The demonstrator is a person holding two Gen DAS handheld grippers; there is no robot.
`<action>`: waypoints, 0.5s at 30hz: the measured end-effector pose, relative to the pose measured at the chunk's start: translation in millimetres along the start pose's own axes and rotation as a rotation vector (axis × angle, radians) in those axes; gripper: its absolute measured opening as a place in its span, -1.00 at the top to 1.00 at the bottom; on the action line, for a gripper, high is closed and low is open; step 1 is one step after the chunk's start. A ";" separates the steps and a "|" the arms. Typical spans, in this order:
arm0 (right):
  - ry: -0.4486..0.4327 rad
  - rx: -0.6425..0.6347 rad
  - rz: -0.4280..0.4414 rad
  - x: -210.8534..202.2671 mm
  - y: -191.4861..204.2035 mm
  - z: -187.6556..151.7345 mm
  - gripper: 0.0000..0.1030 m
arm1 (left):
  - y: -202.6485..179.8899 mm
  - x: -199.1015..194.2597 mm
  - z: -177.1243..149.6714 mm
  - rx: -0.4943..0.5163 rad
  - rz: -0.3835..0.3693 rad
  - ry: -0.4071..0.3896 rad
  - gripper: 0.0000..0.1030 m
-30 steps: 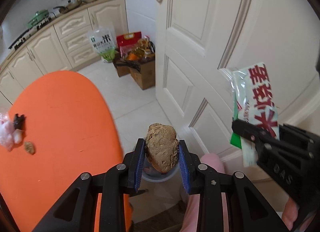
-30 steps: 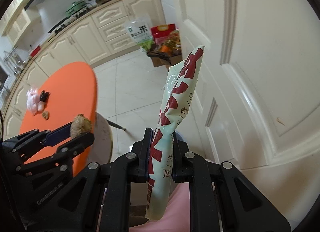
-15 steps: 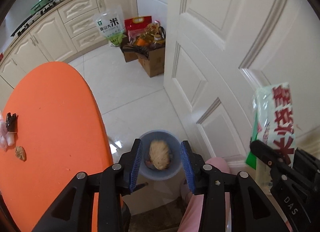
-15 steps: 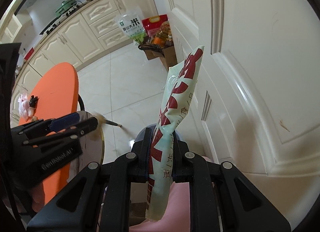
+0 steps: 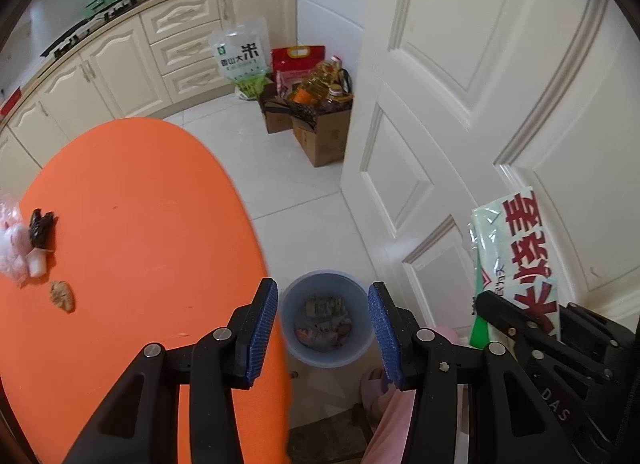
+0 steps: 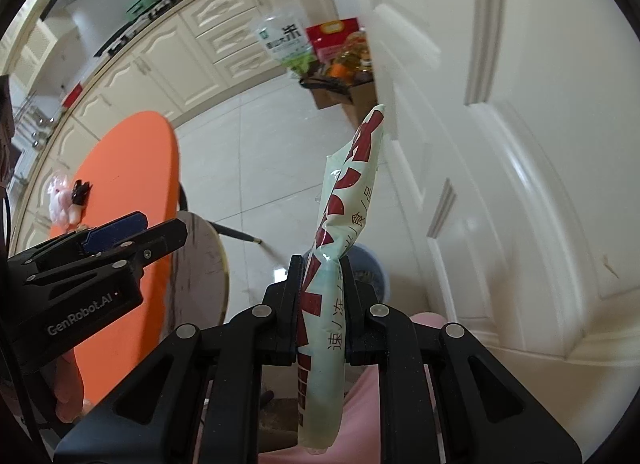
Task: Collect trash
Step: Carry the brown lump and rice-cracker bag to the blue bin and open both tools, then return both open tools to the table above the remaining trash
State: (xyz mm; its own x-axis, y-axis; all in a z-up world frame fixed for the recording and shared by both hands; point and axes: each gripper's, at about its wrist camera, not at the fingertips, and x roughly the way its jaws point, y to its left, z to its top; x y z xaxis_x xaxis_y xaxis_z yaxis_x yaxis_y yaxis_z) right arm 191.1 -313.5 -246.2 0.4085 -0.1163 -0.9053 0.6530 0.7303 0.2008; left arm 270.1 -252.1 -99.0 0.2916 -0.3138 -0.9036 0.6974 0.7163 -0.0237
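1. Left gripper [image 5: 322, 328]: the brown lump it held a sec ago is gone, dropped twd the bin [image 5: 324, 318]. Jaws have just been opening, now half-wide w/ nothing btwn them.
2. Right gripper [image 6: 320, 304] is clamped tight on a green-and-red wrapper [image 6: 340, 232], above the bin; prob next to drop.
3. Bin holds wrappers and scraps.
4. More trash [image 5: 24, 240] sits on the orange table [image 5: 140, 224].

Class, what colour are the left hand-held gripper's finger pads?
Blue pads, clearest in the left wrist view.
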 end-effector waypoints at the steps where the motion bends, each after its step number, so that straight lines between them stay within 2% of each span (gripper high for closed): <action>1: 0.000 -0.007 0.003 0.6 3.8 0.7 0.71 | 4.4 -2.3 -0.8 -0.011 0.002 -0.007 0.15; 7: -0.012 -0.042 0.017 -1.1 24.1 6.2 0.54 | 22.5 -17.5 -13.1 -0.053 0.010 -0.029 0.11; 9: -0.019 -0.049 0.017 -3.2 29.2 7.0 0.43 | 26.8 -20.3 -17.0 -0.062 0.015 -0.029 0.11; 15: -0.015 -0.063 0.012 -5.6 37.0 7.1 0.43 | 31.7 -29.6 -23.7 -0.086 0.023 -0.027 0.11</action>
State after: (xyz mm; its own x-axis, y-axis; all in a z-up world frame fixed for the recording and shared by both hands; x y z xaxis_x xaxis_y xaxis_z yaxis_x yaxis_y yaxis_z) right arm 217.5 -290.6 -231.0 0.4253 -0.1171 -0.8975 0.6066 0.7728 0.1867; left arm 268.0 -205.3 -83.2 0.3249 -0.3127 -0.8925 0.6322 0.7737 -0.0409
